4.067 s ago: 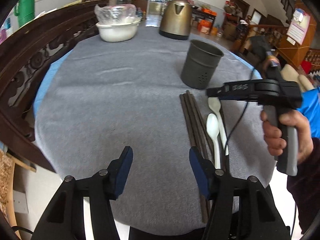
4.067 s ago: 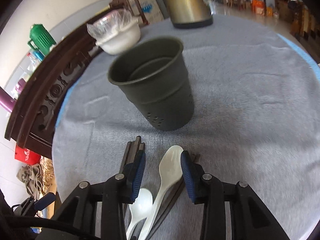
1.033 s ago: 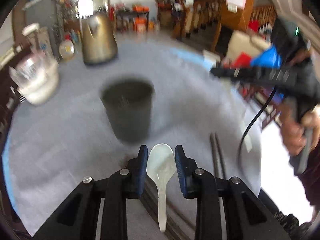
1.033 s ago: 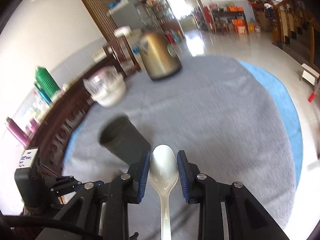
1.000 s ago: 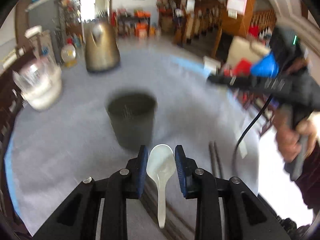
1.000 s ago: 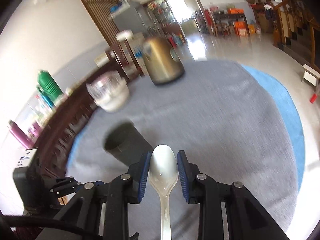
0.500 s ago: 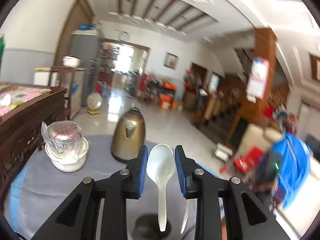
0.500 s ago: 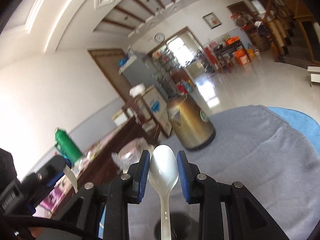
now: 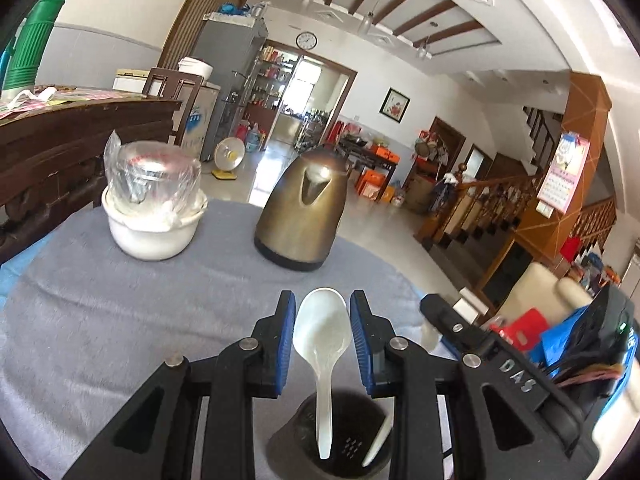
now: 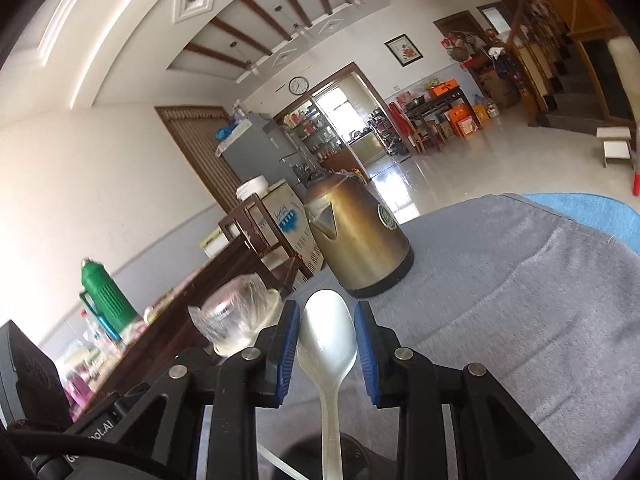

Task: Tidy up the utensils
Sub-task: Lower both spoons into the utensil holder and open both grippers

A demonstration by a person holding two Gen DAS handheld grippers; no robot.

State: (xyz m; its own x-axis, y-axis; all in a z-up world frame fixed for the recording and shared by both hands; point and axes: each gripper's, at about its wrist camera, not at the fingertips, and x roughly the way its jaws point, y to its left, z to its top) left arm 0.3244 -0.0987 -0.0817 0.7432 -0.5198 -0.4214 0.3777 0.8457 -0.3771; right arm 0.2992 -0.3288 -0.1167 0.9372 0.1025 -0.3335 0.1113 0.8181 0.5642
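My left gripper (image 9: 322, 334) is shut on the bowl of a white plastic spoon (image 9: 322, 344). That spoon's handle hangs down into the dark grey utensil cup (image 9: 340, 446) just below. My right gripper (image 10: 326, 342) is shut on a second white spoon (image 10: 327, 346), bowl up, handle pointing down toward the cup's dark rim (image 10: 352, 446) at the bottom edge of the right wrist view. In the left wrist view the other spoon's handle (image 9: 378, 438) also reaches into the cup from the right, under the right gripper's black body (image 9: 504, 372).
A bronze kettle (image 9: 302, 214) and a white bowl with a plastic-wrapped glass (image 9: 154, 204) stand at the far side of the grey tablecloth (image 9: 100, 320). A dark wooden bench back (image 9: 60, 140) runs along the left. A green thermos (image 10: 106, 292) stands on it.
Both grippers have tilted up from looking down at the table and have come together over the cup. Each spoon has swung handle-down, and the handles now reach into the cup.
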